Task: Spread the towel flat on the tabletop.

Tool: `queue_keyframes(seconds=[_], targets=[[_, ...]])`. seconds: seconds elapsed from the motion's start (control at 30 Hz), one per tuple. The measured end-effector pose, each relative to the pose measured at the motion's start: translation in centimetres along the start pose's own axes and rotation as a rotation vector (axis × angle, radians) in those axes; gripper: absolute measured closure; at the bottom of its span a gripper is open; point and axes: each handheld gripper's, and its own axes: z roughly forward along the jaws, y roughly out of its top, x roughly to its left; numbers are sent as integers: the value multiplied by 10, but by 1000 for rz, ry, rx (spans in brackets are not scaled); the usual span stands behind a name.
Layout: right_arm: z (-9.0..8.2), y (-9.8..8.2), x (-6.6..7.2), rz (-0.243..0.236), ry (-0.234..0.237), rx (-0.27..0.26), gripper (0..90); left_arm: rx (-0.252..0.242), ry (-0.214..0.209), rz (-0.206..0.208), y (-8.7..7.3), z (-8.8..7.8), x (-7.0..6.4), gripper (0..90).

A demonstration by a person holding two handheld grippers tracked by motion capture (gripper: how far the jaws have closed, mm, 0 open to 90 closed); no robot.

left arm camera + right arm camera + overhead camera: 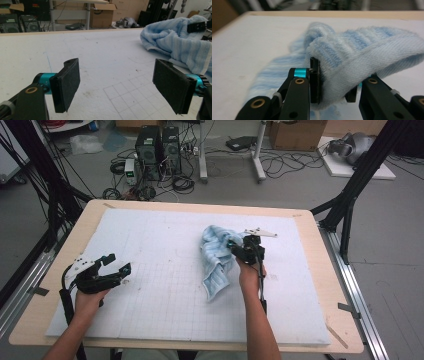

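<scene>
Towel (pixel 216 261), soft and blue with pale stripes, lies bunched up near the middle of the big white foam mat (pixel 150 295), a bit to your right side. That mat covers most of the wooden table (pixel 327 270). Your right gripper (pixel 235 247) is pinching a thick fold at the top of the towel, and the fold is squeezed between its black pads (pixel 315 81). Your left gripper (pixel 117 265) sits low over the mat at the left, well apart from the towel, with its jaws spread wide and holding nothing.
</scene>
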Motion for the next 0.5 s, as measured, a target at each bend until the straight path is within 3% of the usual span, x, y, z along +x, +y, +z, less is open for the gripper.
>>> queue_keyframes(seconds=[0.03,0.07,0.1,0.13,0.17,0.2,0.23,0.27,0.33,0.37,0.4,0.47,0.5], targets=[[4,1,6,-4,59,-7,732,-1,1,0,0,0,0,224],[14,4,18,4,230,-10,709,-3,2,-3,0,0,0,226],[18,5,24,-4,320,-15,661,-1,1,-4,0,0,0,227],[18,5,24,-4,320,-15,661,-1,1,-4,0,0,0,231],[20,7,31,-30,359,-21,600,0,-1,-4,0,0,1,231],[18,10,39,-66,391,-67,492,4,-5,-2,0,0,1,239],[18,10,39,-66,391,-67,492,4,-5,-2,0,0,1,239],[6,15,38,-68,346,-113,412,5,-8,-8,0,1,1,239],[-1,16,35,-71,319,-124,413,7,-10,-9,-1,1,1,240],[-14,17,28,-90,249,-148,406,9,-10,-9,-1,1,1,245],[-14,17,28,-90,249,-148,406,13,-12,-5,-1,2,1,245],[-26,16,20,-93,185,-159,406,15,-22,-8,-1,2,0,253],[-34,13,11,-123,90,-150,411,18,-24,-7,-1,2,0,258]])
